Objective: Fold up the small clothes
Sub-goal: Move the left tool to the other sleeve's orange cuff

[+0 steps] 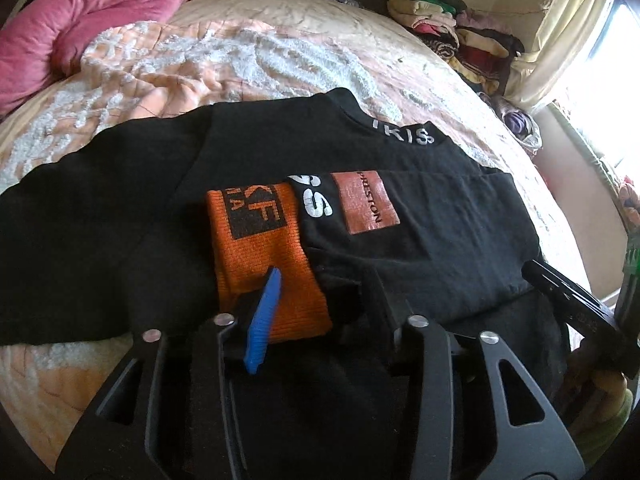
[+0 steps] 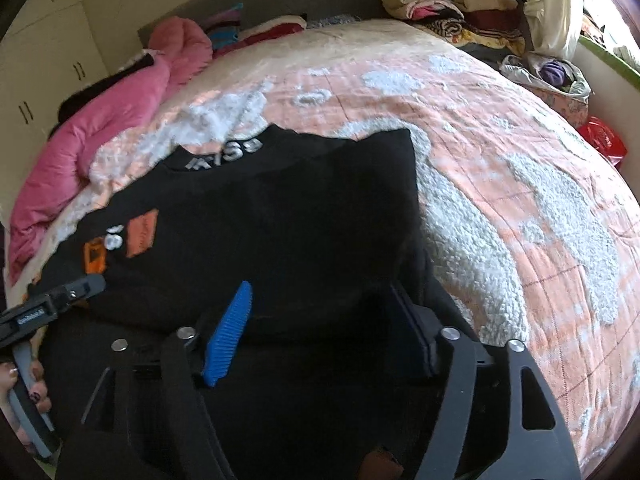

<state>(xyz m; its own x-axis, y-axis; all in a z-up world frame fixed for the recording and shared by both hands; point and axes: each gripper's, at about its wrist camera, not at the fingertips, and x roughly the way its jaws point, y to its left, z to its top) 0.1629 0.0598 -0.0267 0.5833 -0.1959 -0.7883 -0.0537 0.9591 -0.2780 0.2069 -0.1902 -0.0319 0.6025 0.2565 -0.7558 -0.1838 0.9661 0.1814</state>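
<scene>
A black shirt [image 1: 120,208] with white lettering at the collar lies on the bed, its near part folded up so that orange patches [image 1: 260,240] show. My left gripper [image 1: 324,300] hovers low over that folded edge, open, its blue-padded finger [image 1: 264,316] above the orange patch with nothing pinched. In the right wrist view the same shirt [image 2: 280,208] spreads out dark and flat. My right gripper [image 2: 320,324] stands open over its near hem, the jaws wide apart and free of cloth. Each gripper shows at the edge of the other's view: right [image 1: 568,300], left [image 2: 60,292].
The shirt rests on a peach and white quilted bedspread [image 2: 500,160]. A pink duvet [image 1: 80,20] lies bunched at the far left. Stacked clothes [image 2: 440,4] fill the far right corner, by a curtain and window [image 1: 600,60]. A red bag [image 2: 604,140] sits beside the bed.
</scene>
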